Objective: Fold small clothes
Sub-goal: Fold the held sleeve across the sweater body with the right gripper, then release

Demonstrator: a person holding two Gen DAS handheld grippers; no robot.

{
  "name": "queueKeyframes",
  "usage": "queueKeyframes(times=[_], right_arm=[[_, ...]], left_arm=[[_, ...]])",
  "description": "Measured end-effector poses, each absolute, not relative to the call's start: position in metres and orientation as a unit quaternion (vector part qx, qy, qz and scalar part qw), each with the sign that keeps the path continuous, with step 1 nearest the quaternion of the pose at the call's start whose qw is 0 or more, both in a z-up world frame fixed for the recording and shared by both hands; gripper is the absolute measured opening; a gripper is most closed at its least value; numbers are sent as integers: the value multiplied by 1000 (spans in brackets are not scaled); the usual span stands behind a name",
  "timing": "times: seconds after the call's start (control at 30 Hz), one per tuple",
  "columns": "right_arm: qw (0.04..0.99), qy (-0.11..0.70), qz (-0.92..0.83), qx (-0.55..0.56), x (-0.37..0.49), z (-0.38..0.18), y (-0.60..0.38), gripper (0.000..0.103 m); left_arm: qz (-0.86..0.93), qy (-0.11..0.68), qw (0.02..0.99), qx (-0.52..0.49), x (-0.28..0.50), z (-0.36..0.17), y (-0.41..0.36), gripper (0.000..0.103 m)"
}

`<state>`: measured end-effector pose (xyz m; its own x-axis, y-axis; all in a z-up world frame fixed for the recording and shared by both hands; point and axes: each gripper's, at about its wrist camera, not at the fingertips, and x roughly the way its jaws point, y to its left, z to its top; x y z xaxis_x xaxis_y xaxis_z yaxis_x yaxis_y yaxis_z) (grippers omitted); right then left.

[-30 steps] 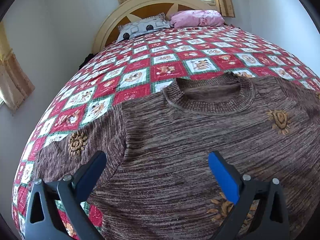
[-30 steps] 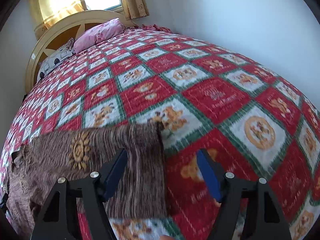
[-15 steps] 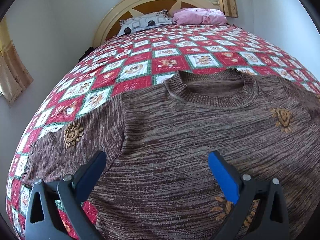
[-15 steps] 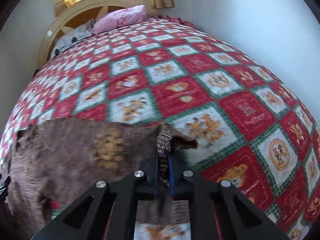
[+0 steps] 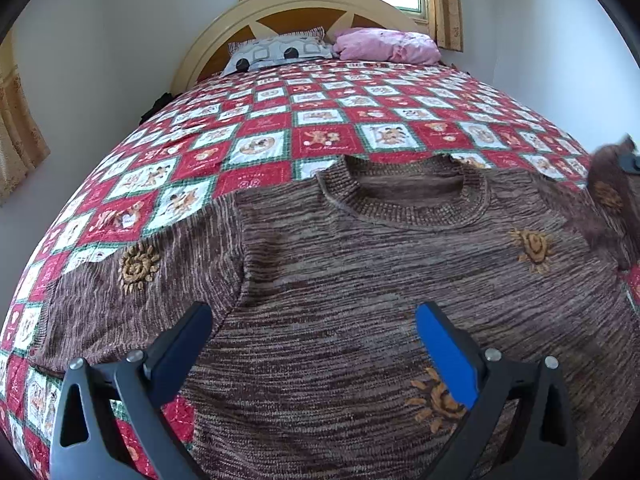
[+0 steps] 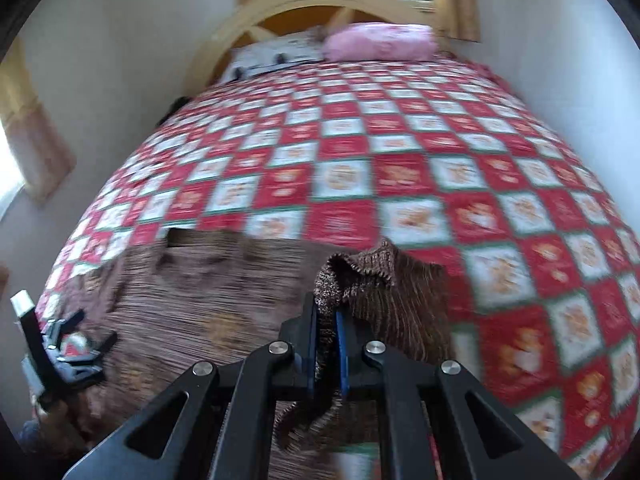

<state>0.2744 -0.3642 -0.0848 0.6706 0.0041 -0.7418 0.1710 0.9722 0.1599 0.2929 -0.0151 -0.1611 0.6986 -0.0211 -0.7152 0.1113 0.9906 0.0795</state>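
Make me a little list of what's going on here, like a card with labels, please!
place: bed with a red checked quilt
clothing: brown sweater lying flat, neck toward the pillows
left gripper: open, above the sweater, holding nothing
right gripper: shut on the sweater's sleeve, cuff bunched and lifted
folding: sleeve fold just begun

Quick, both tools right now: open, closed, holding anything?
Left tool: open, empty, above the sweater.
Right tool: closed on the sweater's sleeve, lifted off the bed.
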Motion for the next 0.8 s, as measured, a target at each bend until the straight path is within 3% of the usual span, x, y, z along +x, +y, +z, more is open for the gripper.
queueKeyframes(times=[0.23,0.3,0.33,0.37,0.53,0.8], right_arm=[[892,429,33,137,324,-111,-291,9],[883,435,63,165,333,-124,-283,31],[881,434,75,171,334,-129,-282,63],[883,427,78,178,330,-131,-282,72],[897,392,58,194,291,-129,-307,73],[912,354,-49,201,190,-136,-366,73]], left_arm=[[-46,387,919,56,291,-154,-10,103],[-49,390,918,57,292,-153,-10,103],[-53,393,916,57,292,-152,-10,103],[-57,395,915,57,292,-151,-11,103],[-98,397,911,46,292,-139,-25,102],[-183,424,886,48,293,-142,-90,80]])
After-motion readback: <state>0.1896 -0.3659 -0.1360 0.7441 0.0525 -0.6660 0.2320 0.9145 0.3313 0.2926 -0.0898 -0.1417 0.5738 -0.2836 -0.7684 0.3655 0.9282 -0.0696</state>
